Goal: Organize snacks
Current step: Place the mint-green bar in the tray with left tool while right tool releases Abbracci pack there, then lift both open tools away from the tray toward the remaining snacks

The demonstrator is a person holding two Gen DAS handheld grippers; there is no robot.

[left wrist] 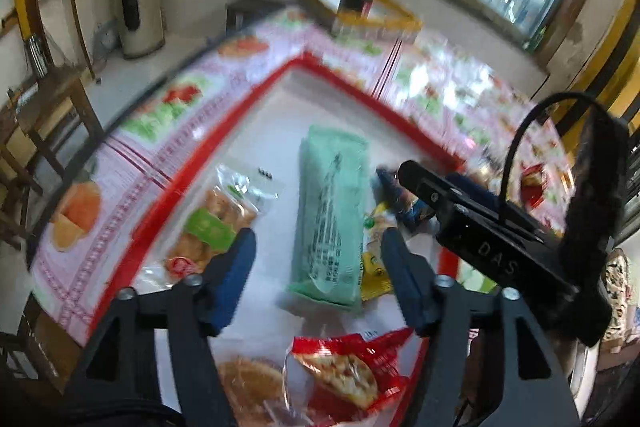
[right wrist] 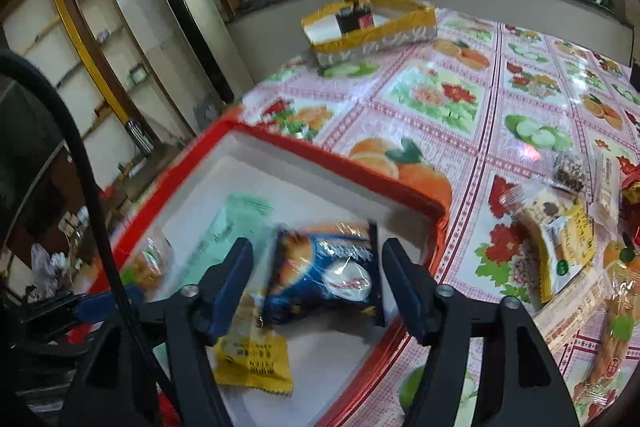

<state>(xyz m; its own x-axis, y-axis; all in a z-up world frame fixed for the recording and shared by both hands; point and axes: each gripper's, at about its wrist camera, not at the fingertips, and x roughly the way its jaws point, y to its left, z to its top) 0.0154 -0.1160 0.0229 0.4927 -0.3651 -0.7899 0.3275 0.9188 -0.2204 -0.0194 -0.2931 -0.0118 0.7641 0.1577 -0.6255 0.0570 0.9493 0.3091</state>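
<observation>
A white tray with a red rim (left wrist: 256,95) (right wrist: 340,163) sits on the flowered tablecloth and holds several snack packets. My left gripper (left wrist: 318,243) hangs open over a long green packet (left wrist: 332,211) that lies between its blue pads without touching them. An orange snack with a green label (left wrist: 208,227), a yellow packet (left wrist: 376,267) and a red packet (left wrist: 352,359) lie around it. My right gripper (right wrist: 316,251) is open over a blurred blue packet (right wrist: 324,271), its pads clear of it. A yellow packet (right wrist: 252,359) lies just below. The right gripper's black body (left wrist: 480,223) shows in the left wrist view.
A yellow-rimmed box (right wrist: 372,23) with dark bottles stands at the table's far edge below the window. Several loose snack packets (right wrist: 560,239) lie on the tablecloth right of the tray. A wooden chair (left wrist: 48,115) stands left of the table.
</observation>
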